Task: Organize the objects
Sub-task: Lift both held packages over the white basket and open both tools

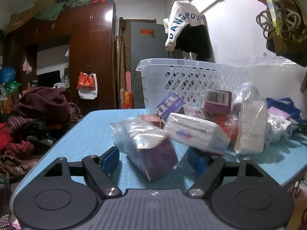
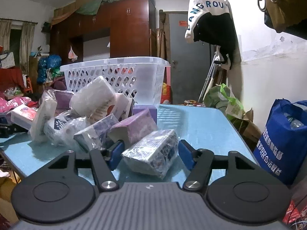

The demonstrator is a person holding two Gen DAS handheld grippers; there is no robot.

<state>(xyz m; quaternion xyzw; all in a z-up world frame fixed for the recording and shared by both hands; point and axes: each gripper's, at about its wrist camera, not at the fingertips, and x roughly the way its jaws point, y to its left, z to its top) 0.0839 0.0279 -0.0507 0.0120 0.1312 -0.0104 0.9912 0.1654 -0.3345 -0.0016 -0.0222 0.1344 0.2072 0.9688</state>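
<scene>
Left gripper (image 1: pixel 154 158) fingers are parted around the maroon box (image 1: pixel 153 153) on the bench (image 1: pixel 92 130); pads aren't touching it. Right gripper (image 2: pixel 150 152) fingers are also apart, with the wrapped box (image 2: pixel 151 153) between them, just clear. Both boxes lie tilted, long axes running diagonally away from the fingers. Square up to the short sides before closing, then lift toward the basket (image 2: pixel 149 76).

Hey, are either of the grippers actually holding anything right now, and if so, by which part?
Nothing is held. A plastic-wrapped maroon box lies between the open left gripper, and a wrapped box between the open right gripper, pads clear.
</scene>
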